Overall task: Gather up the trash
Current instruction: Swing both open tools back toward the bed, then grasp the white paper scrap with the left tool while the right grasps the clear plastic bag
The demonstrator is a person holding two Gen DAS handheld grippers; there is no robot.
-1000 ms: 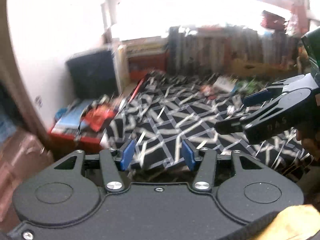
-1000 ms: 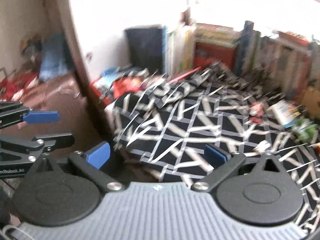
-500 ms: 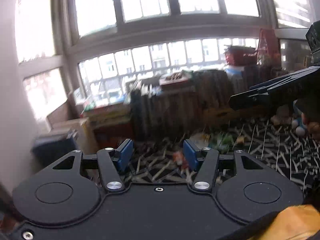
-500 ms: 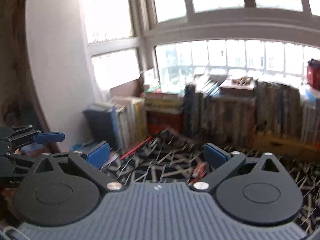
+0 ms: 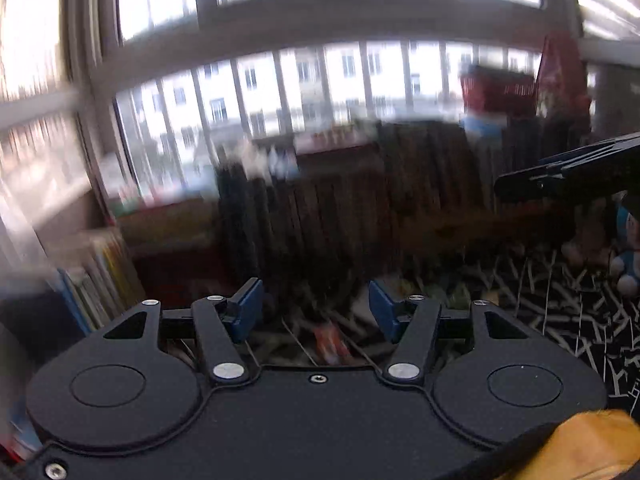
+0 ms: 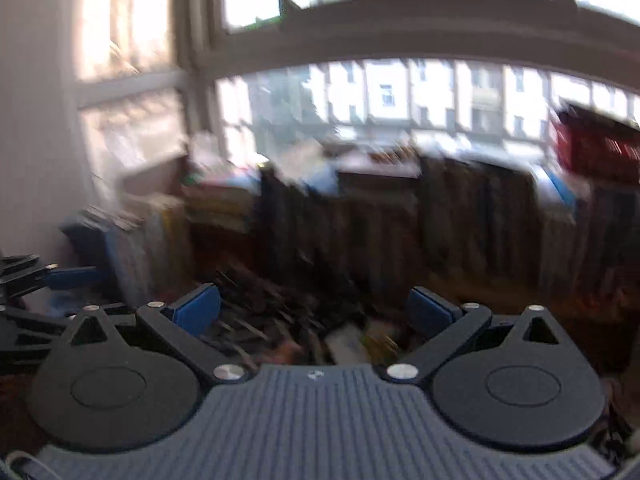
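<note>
Left gripper [image 5: 316,310] is held part-open, jaws just widened, nothing between them | right gripper [image 6: 314,314] is spread wide, empty | wrappers [image 5: 332,342] are seen scattered on the patterned spread [image 5: 568,320] below the bookshelf [image 5: 360,208] | nothing judged collected; all pickup remains.

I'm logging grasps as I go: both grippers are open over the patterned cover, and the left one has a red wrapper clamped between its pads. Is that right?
Not quite. The left gripper is open and holds nothing: the left wrist view shows the red wrapper lying on the patterned cover beyond its pads. The right gripper is open too.
</note>
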